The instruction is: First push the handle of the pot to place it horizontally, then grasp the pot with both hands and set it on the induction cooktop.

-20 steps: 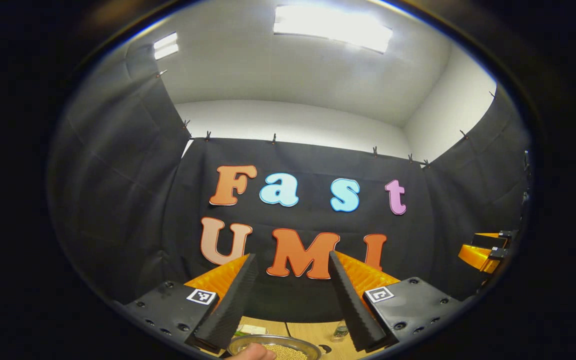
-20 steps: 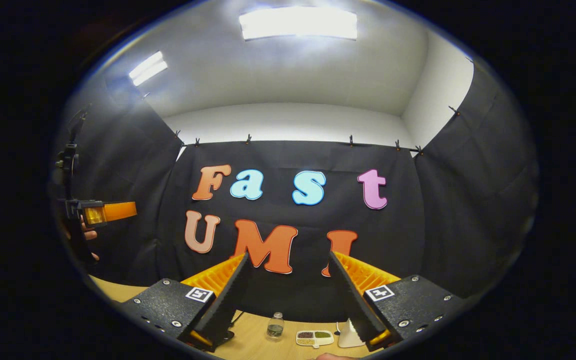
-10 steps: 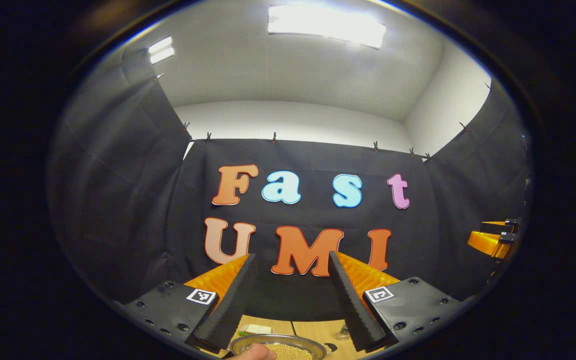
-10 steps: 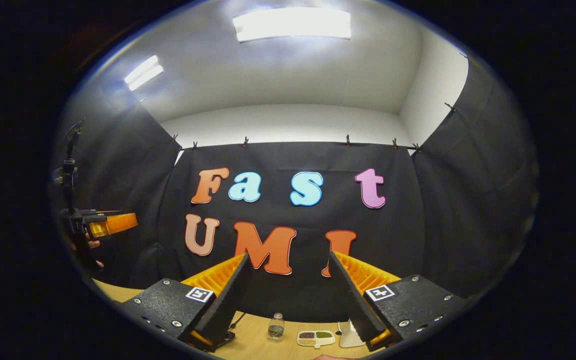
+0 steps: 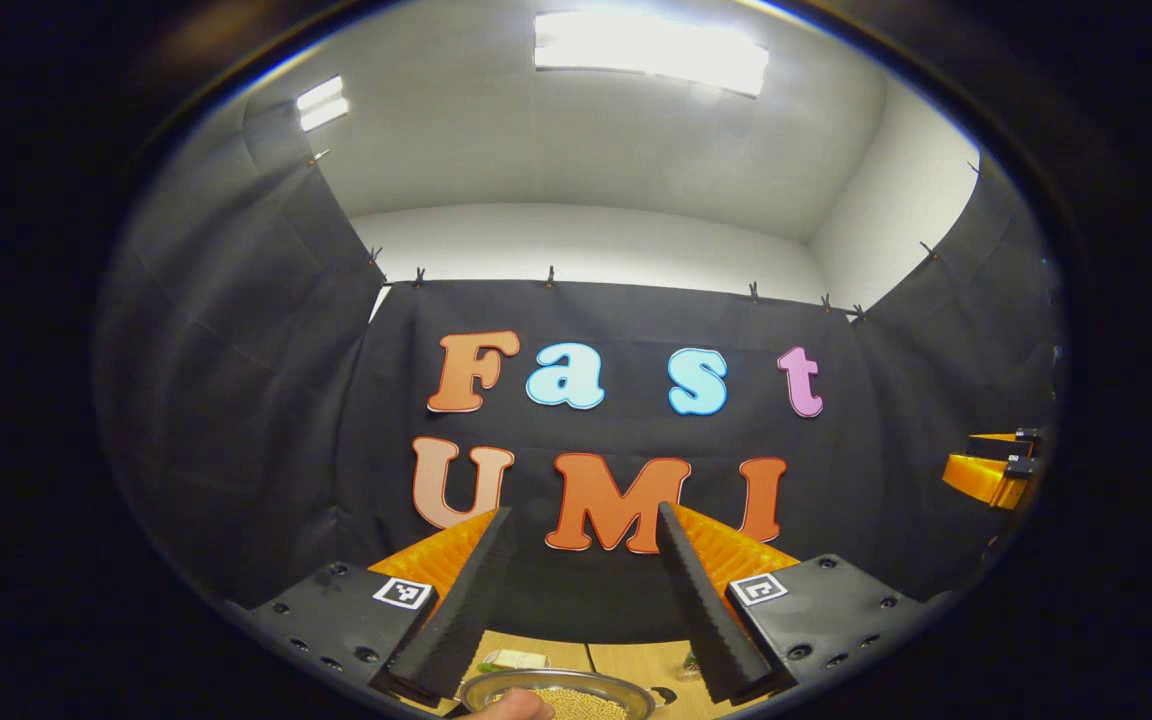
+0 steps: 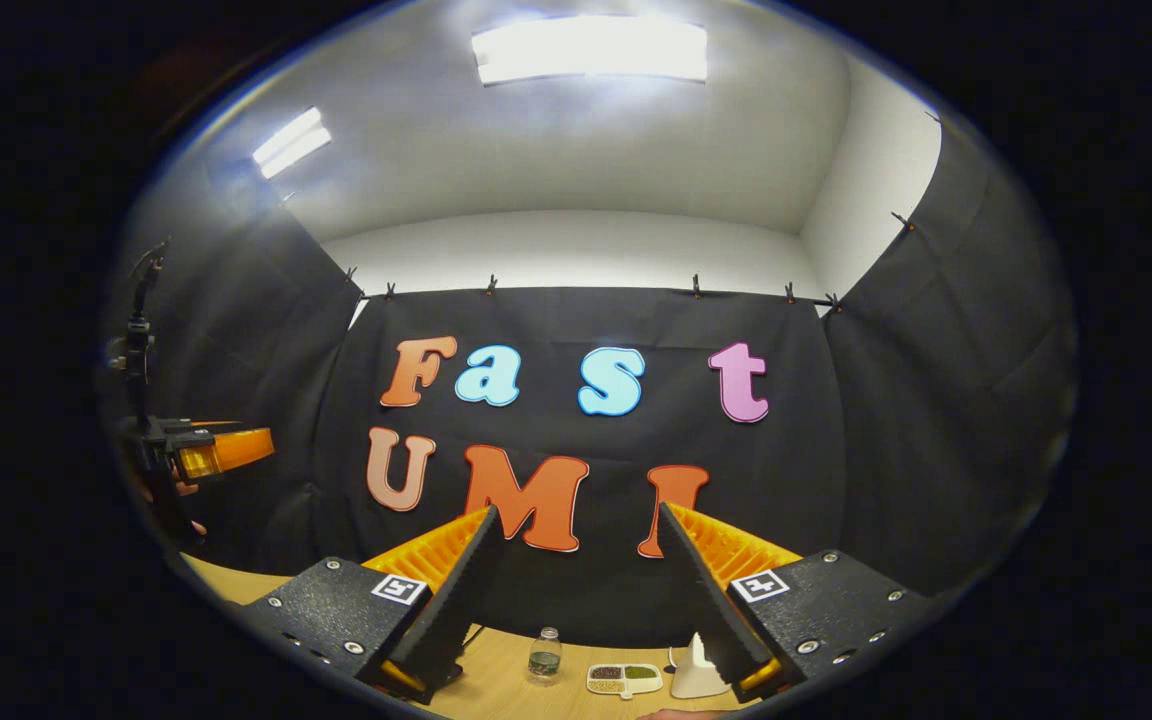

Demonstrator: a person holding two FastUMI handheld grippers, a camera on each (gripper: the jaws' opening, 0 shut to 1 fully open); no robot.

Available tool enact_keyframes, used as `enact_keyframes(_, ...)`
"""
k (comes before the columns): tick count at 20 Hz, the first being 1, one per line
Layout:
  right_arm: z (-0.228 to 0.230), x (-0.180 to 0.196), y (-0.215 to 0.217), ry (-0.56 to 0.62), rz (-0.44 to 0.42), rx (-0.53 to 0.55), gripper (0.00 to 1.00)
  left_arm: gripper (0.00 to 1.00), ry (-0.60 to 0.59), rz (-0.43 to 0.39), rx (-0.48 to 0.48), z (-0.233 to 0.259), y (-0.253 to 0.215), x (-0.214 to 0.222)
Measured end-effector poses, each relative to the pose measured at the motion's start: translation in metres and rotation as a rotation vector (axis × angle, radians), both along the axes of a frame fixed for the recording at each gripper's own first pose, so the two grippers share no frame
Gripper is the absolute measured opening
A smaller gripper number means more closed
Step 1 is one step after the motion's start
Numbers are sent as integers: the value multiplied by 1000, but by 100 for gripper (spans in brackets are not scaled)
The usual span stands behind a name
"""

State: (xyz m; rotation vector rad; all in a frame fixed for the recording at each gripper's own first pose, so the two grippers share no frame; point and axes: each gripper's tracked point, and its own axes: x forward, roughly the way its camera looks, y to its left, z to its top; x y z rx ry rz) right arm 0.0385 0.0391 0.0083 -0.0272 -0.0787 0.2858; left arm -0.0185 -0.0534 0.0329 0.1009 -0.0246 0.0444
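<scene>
Both tools are held high and aimed at the booth's black cloth wall, well above the bench, so the work has not begun. The left tool (image 5: 581, 590) has its two fingers spread apart with nothing between them; the right tool (image 6: 576, 590) is likewise spread and empty. In the right gripper view the left tool (image 6: 221, 450) appears again far off at the left edge, with part of the hand holding it below it.

Low in the left gripper view, under and between the fingers, sits a round metal vessel (image 5: 556, 690) holding small pale grains, with a fingertip (image 5: 506, 708) showing at its near rim. This may be the pot, but its handle is hidden, so the handle's long axis cannot be told. The induction cooktop cannot be made out either.

Along the bottom of the right gripper view, the wooden bench (image 6: 496, 680) carries a small glass bottle (image 6: 543, 655), a divided white dish (image 6: 624, 678) of dark and green bits, and a white object (image 6: 696, 675) just beside it, partly behind a finger.

The relation that matters is vertical: the vessel lies below and just ahead of the left tool, which looks the nearer of the two. Both tools would likely need to tip downward before the handle can be found and pushed.
</scene>
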Motion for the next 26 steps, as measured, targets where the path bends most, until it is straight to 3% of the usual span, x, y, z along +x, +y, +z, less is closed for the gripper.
enact_keyframes(9,3,-2,-12,-12,-27,1,95,96,10,8,-7,-6,7,0)
enact_keyframes(11,1,-1,-11,-15,-29,-8,95,89,9,10,-13,-7,8,-1)
enact_keyframes(15,-2,2,-13,2,-51,-3,95,95,-3,18,-13,-5,13,0)
enact_keyframes(17,-4,2,-14,13,-53,9,95,89,-6,13,-15,-6,13,-1)
enact_keyframes(21,-10,0,-12,29,-46,29,95,96,-6,-18,-15,-8,6,-1)
enact_keyframes(24,-13,1,-17,25,-58,20,95,89,-8,-27,-21,-8,6,-2)
enact_keyframes(26,-14,1,-18,33,-63,23,95,95,-3,-25,-16,-11,7,-2)
